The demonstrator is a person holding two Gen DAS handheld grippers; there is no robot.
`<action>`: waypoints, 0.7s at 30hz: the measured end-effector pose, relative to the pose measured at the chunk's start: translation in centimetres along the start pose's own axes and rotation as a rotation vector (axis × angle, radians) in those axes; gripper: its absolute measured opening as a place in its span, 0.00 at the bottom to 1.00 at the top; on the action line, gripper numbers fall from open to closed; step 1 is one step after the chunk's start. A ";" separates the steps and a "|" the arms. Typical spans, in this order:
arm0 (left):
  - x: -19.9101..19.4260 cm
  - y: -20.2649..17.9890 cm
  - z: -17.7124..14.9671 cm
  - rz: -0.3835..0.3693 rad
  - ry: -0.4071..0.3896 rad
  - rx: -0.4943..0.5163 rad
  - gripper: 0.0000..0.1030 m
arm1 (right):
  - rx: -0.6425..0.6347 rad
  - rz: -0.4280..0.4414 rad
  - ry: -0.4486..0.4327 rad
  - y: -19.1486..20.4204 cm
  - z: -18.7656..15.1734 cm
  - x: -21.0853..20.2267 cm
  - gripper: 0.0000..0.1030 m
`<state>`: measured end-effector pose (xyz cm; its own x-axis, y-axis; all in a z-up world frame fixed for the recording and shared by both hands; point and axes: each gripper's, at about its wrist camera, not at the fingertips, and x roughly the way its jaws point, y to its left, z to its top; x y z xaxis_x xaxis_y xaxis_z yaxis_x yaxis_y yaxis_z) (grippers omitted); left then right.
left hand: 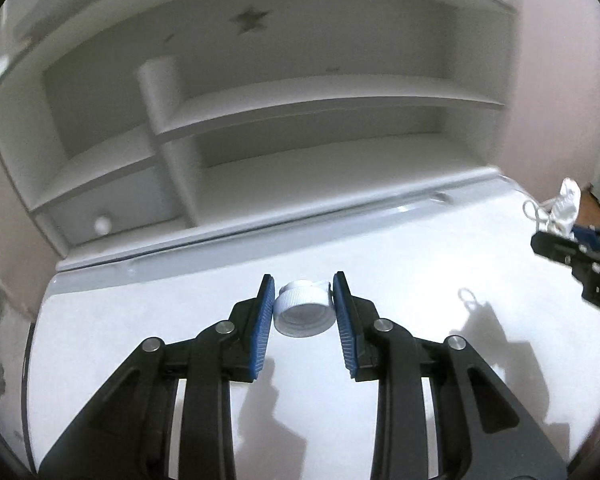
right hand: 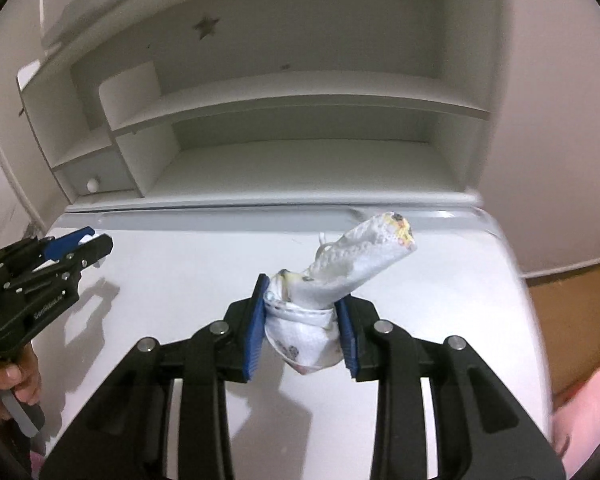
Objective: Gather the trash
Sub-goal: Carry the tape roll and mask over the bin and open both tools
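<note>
A white shelf unit (right hand: pixel 284 92) with a small drawer and round knob (left hand: pixel 102 224) stands along the far edge of the white desk (left hand: pixel 380 264), against a pale wall. Above the desk, the right gripper (right hand: pixel 302 320) is clenched on a crumpled white paper wrapper (right hand: pixel 340 276) with yellow print, one end sticking up toward the far right corner. The left gripper (left hand: pixel 303 312) is clenched on a white ribbed bottle cap (left hand: pixel 305 312), open side facing the camera.

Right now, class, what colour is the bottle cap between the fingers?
White, seen best in the left wrist view: bottle cap.
</note>
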<state>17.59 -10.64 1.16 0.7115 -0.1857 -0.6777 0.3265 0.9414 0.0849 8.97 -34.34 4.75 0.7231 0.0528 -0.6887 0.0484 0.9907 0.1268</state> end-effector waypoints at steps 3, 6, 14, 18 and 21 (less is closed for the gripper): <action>-2.9 -6.2 -0.3 -0.078 -0.027 0.059 0.28 | 0.042 -0.050 -0.021 -3.3 -2.1 -3.2 0.31; -5.3 -12.1 -1.2 -0.160 -0.056 0.124 0.28 | 0.096 -0.122 -0.038 -7.6 -5.0 -7.0 0.31; -10.1 -29.0 -5.2 -0.428 -0.081 0.315 0.28 | 0.285 -0.285 -0.062 -18.6 -13.4 -14.9 0.31; -11.3 -36.3 -7.6 -0.548 -0.079 0.424 0.28 | 0.379 -0.355 -0.057 -23.0 -17.9 -17.4 0.31; -11.7 -40.9 -9.5 -0.617 -0.064 0.492 0.28 | 0.450 -0.404 -0.041 -26.1 -21.6 -18.7 0.31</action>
<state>-10.02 -44.32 -1.30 0.3417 -0.6636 -0.6655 0.9009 0.4330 0.0308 -20.69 -58.47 -1.07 0.6121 -0.3306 -0.7184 0.6050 0.7808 0.1561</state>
